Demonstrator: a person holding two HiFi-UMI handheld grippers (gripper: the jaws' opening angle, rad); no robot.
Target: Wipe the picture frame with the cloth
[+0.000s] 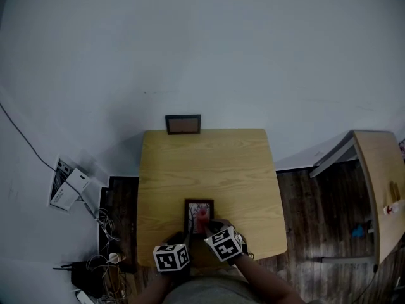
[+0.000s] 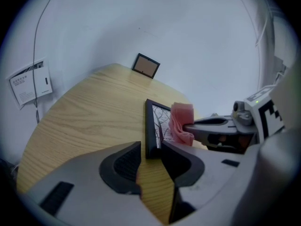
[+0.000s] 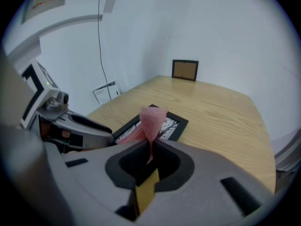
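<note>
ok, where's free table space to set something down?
Free: table middle between the small frame at the wall and the picture frame, plus both sides. Crowded: near edge, with the left gripper, right gripper and cloth.

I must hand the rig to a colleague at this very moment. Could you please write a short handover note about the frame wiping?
Left hand-held gripper: closed on the near edge of the picture frame, steadying it on the table.
Right hand-held gripper: closed on the pink cloth, which rests on the frame's glass.
Done: both grasps are made and the cloth is on the glass. How much is already wiped cannot be told.
Left: probably wipe the glass and the black border, then release both.
</note>
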